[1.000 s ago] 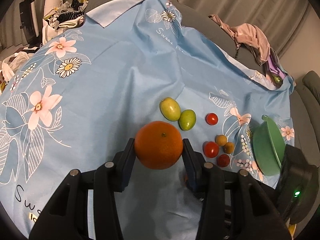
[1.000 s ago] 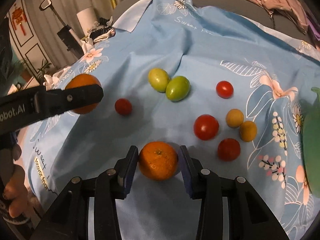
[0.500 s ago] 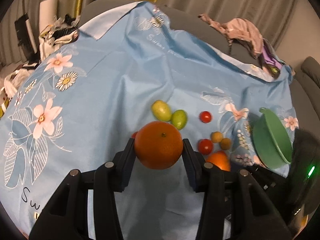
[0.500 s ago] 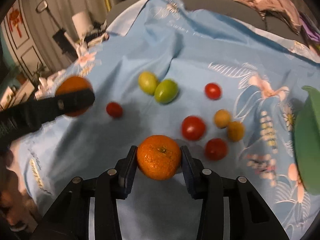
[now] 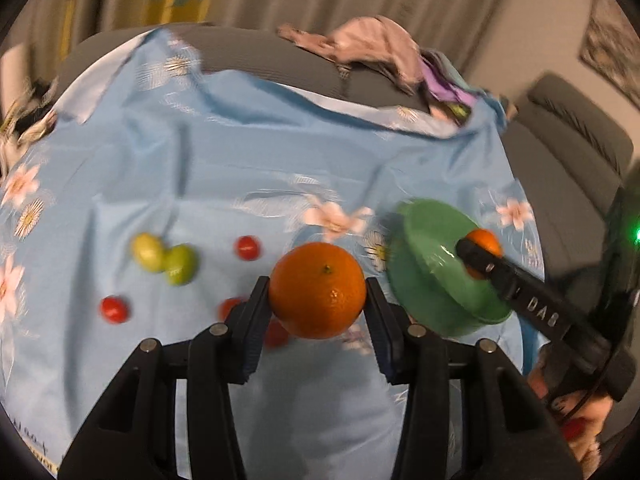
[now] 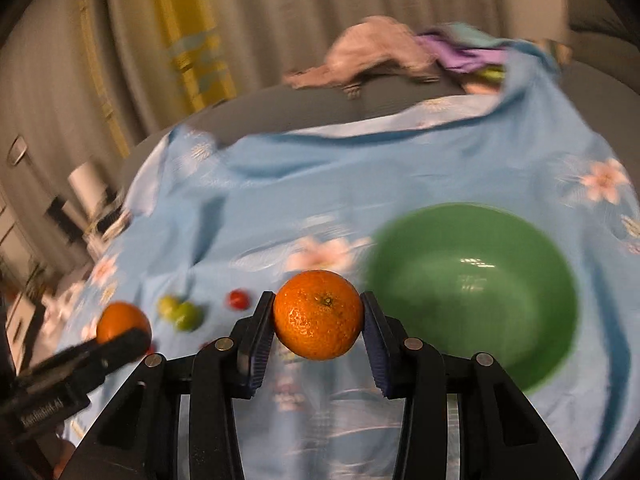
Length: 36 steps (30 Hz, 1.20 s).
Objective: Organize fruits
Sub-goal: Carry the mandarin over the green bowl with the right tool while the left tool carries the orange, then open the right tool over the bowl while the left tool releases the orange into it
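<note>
My left gripper [image 5: 318,294] is shut on a large orange [image 5: 316,276], held above the blue floral cloth [image 5: 280,168] just left of the green bowl [image 5: 424,296]. My right gripper [image 6: 319,316] is shut on a smaller, bumpy-skinned orange [image 6: 320,332]. In the left wrist view this orange [image 5: 485,242] hangs over the bowl's rim. The green bowl [image 6: 472,320] is empty and lies to the right of it in the right wrist view. On the cloth lie two green fruits [image 5: 166,258] and several small red tomatoes [image 5: 248,247]. Both views are blurred by motion.
Crumpled pink and purple clothes [image 5: 372,48] lie at the far edge of the cloth. A grey sofa [image 5: 568,148] stands to the right, with curtains behind. A person's hand [image 5: 580,420] holds the right gripper. Bare cloth stretches behind the fruits.
Both grippers have lifted and swung right towards the bowl with their oranges. The right one closed on its orange on the cloth and raised it. The bowl now looms large.
</note>
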Each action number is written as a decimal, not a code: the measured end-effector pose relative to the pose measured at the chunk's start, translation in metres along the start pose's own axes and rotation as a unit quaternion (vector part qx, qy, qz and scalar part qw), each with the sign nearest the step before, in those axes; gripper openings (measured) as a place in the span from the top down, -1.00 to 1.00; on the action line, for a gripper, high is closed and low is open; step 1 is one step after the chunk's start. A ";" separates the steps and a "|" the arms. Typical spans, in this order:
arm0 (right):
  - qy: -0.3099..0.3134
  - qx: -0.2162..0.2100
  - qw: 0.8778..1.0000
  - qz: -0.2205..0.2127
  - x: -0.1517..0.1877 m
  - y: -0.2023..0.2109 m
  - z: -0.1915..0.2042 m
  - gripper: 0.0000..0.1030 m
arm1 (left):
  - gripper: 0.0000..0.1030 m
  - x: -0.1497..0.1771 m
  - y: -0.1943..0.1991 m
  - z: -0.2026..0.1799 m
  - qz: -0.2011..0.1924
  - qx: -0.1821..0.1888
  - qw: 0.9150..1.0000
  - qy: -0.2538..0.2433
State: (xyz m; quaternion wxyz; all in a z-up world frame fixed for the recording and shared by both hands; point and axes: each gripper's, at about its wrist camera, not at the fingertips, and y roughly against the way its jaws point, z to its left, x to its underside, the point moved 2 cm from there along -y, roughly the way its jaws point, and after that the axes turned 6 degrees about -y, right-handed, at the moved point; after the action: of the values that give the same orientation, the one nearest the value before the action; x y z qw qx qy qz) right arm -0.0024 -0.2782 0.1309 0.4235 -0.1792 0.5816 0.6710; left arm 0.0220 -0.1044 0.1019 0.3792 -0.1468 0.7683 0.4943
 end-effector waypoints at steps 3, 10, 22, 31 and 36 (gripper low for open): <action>-0.016 0.040 0.999 -0.033 -0.010 0.003 -0.029 0.16 | 0.11 -0.008 -0.023 -0.035 0.008 0.023 0.999 -0.025; -0.086 0.048 0.995 -0.009 -0.017 -0.011 -0.075 0.15 | 0.12 -0.028 -0.064 -0.086 0.026 0.053 0.996 -0.062; -0.160 0.041 0.986 0.019 -0.013 -0.019 -0.118 0.15 | 0.11 -0.028 -0.110 -0.124 0.076 0.071 0.989 -0.103; -0.159 0.035 0.986 0.038 -0.014 -0.032 -0.116 0.15 | 0.00 -0.028 -0.112 -0.122 0.078 0.071 0.990 -0.093; -0.151 0.042 0.987 0.019 -0.017 -0.029 -0.111 0.13 | -0.20 -0.030 -0.093 -0.112 0.057 0.060 0.992 -0.095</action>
State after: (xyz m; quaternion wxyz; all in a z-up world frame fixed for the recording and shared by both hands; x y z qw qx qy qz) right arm 0.0018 -0.3890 0.0959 0.5009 -0.0465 0.5421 0.6731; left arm 0.0492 -0.2499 0.0886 0.4294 -0.0318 0.7646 0.4796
